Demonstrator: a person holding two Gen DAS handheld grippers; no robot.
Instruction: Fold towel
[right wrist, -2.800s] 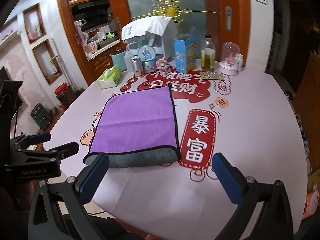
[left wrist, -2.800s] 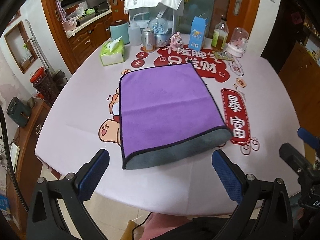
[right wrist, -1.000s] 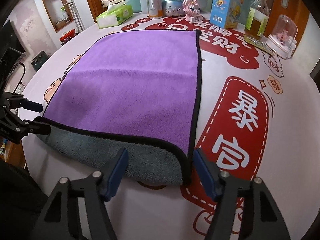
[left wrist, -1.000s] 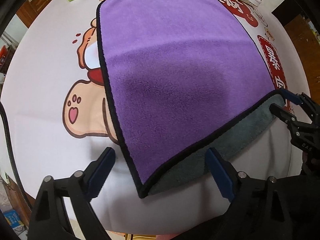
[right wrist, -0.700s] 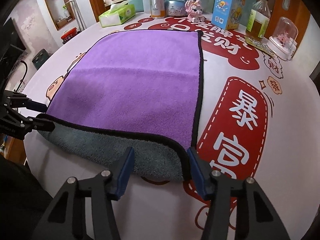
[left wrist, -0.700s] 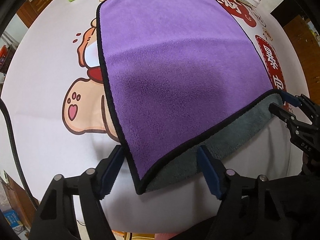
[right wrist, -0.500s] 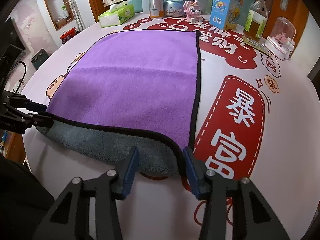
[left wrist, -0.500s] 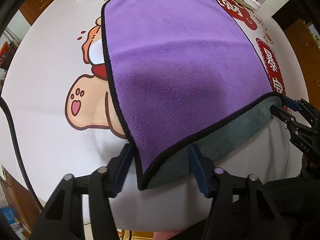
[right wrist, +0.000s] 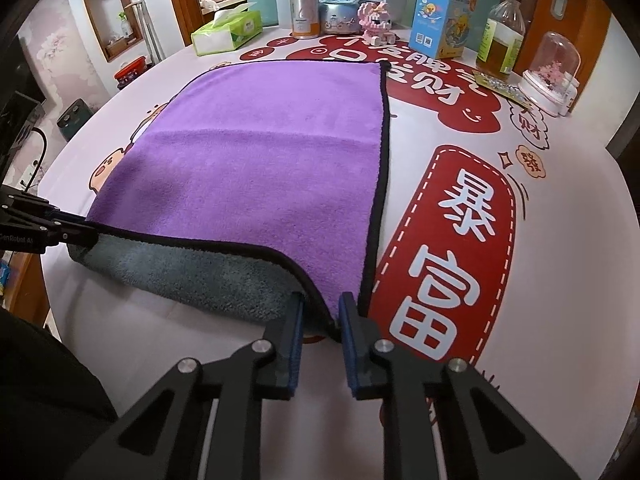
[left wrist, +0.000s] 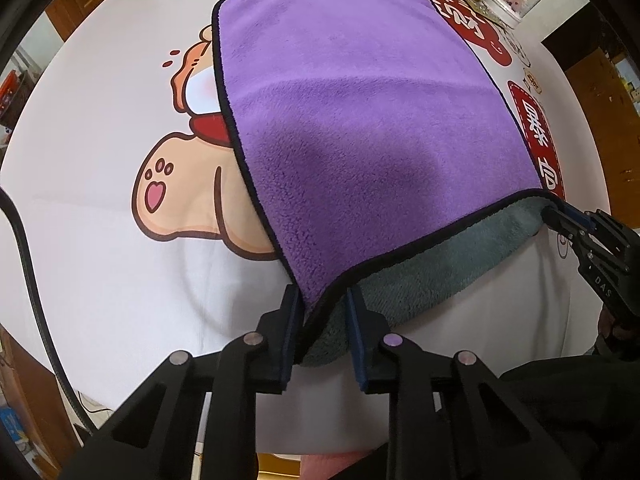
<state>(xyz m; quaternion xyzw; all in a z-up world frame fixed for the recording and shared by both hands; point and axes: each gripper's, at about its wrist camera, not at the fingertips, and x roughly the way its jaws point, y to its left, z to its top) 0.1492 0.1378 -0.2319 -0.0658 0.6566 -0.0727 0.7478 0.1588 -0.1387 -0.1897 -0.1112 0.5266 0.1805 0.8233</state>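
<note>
the left tool (left wrist: 322,312) is clenched on the near left corner of the purple towel (left wrist: 360,120) — folded, grey side showing along its near edge. the towel lies flat on the printed surface (left wrist: 100,240), and the right tool (right wrist: 322,316) pinches its near right corner.

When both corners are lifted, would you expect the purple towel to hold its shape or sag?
The purple towel will probably sag between the left tool and right tool; its plush pile looks soft. The doubled layer suggests some weight. The fuzzy surface seems unlikely to slip.
</note>
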